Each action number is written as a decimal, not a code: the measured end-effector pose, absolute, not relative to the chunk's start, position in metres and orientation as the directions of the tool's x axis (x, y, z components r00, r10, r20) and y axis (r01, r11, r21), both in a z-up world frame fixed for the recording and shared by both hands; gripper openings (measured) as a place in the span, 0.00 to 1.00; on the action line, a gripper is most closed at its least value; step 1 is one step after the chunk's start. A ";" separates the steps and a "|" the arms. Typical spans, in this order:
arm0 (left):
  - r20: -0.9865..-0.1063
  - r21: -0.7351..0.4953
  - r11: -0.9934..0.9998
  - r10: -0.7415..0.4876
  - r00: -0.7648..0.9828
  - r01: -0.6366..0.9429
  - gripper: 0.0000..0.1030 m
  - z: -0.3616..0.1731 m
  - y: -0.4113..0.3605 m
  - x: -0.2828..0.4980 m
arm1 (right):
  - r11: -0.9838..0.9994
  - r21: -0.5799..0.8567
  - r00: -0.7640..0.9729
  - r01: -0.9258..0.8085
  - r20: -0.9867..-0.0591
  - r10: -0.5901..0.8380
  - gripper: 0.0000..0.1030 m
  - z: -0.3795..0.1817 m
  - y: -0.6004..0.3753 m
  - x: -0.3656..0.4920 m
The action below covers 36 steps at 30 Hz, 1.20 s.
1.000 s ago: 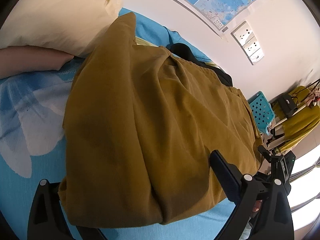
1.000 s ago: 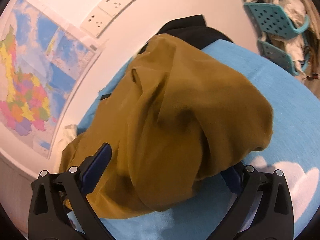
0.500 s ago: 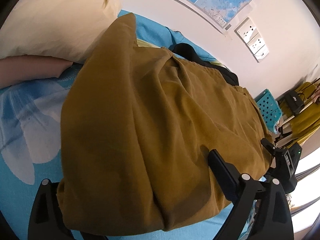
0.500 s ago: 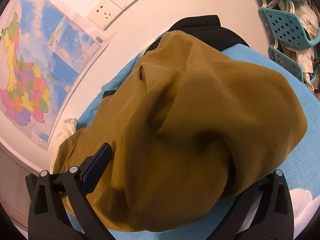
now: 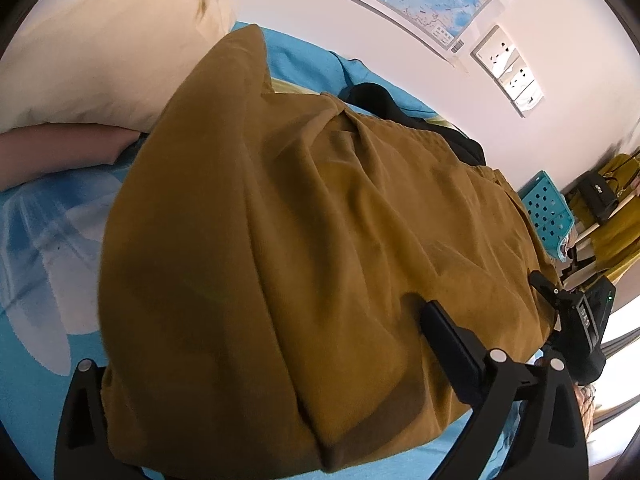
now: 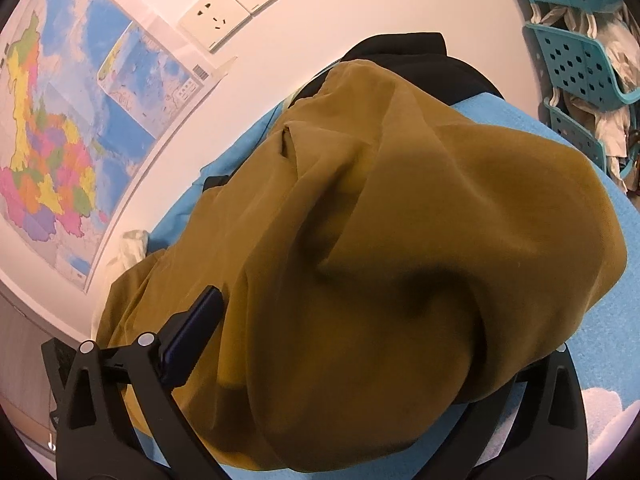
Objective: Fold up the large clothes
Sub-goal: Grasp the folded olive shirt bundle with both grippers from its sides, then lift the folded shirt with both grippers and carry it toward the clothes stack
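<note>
On blue bedsheet (image 5: 36,380) — mustard garment (image 5: 300,240), pillow (image 5: 100,52) — wall map (image 6: 60,140) behind.

A cream pillow (image 5: 100,52), wall map (image 6: 60,128), sockets (image 6: 240,4), teal baskets (image 6: 580,68).

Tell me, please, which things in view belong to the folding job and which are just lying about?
Job: mustard garment, left claw, right claw, blue bedsheet.

Lying about: cream pillow, black garment, wall map, teal baskets, wall sockets.
</note>
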<state>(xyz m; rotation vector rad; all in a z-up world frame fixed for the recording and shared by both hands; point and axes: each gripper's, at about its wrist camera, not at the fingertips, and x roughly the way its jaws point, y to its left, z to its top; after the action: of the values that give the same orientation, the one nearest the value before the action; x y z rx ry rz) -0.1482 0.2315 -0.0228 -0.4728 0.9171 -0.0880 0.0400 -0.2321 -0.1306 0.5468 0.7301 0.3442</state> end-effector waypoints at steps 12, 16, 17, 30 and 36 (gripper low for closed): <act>-0.727 -0.472 0.869 -0.288 0.623 -0.148 0.62 -0.012 0.249 -0.148 | 0.707 0.679 0.608 -0.196 -0.482 0.631 0.72 -0.126 -0.245 0.050; -0.723 -0.510 0.850 -0.341 0.600 -0.131 0.88 -0.022 0.250 -0.137 | 0.701 0.673 0.586 -0.236 -0.477 0.655 0.96 -0.127 -0.232 0.059; -0.716 -0.517 0.846 -0.346 0.606 -0.128 0.90 -0.022 0.250 -0.135 | 0.713 0.659 0.586 -0.239 -0.488 0.647 0.96 -0.126 -0.229 0.059; -0.724 -0.415 0.904 -0.261 0.638 -0.102 0.39 0.015 0.235 -0.135 | 0.725 0.589 0.593 -0.356 -0.457 0.662 0.21 -0.083 -0.224 0.043; -0.676 -0.416 0.909 -0.289 0.678 -0.028 0.39 0.060 0.241 -0.138 | 0.713 0.544 0.614 -0.441 -0.396 0.682 0.19 -0.030 -0.212 0.033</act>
<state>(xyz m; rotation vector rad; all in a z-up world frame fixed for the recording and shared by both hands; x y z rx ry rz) -0.1378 0.2406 0.0602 -0.4161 0.8179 -0.1514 0.0325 -0.2125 -0.0298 0.4195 0.6261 0.6697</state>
